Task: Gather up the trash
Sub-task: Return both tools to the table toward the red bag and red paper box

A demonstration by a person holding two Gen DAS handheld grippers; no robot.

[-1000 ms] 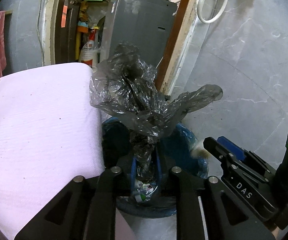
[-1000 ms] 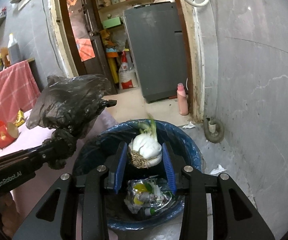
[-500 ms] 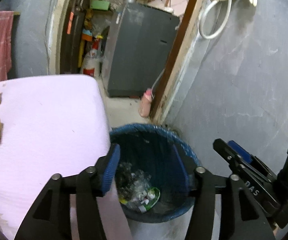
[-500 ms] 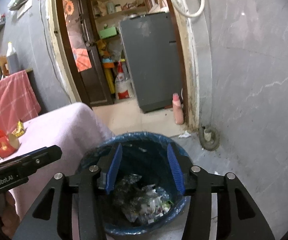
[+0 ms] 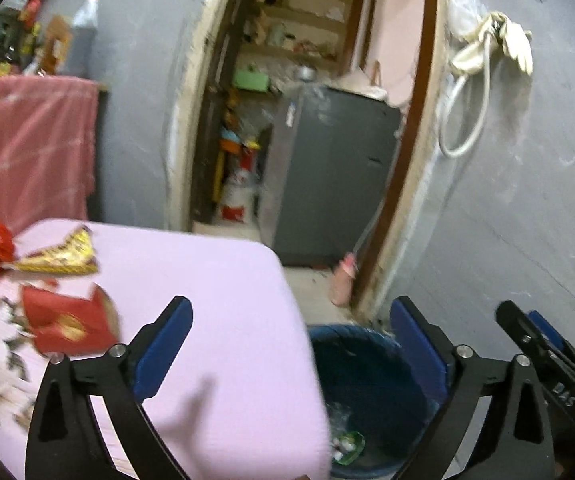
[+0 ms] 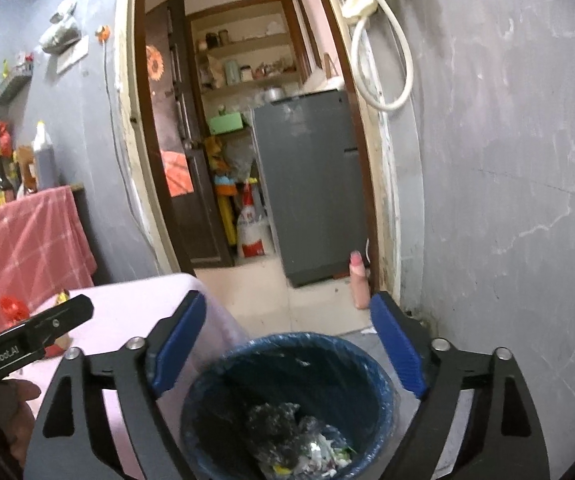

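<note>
A pink-covered bench [image 5: 223, 320] fills the lower left of the left wrist view, with a blue-lined trash bin [image 6: 371, 364] on the floor just beside its corner. Crumpled plastic and scraps of trash [image 6: 299, 440] lie at the bin's bottom. The right tongs [image 6: 287, 344] hang above the bin, jaws opening, nothing between them; the left tongs [image 5: 291, 350] hang over the bench corner and bin rim, jaws also opening and empty. A red packet [image 5: 67, 320] and gold wrapper [image 5: 63, 258] rest on the bench.

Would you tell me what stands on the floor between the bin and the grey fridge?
A pink bottle stands between the bin and fridge, by the door frame; the right wrist view shows it best.
</note>
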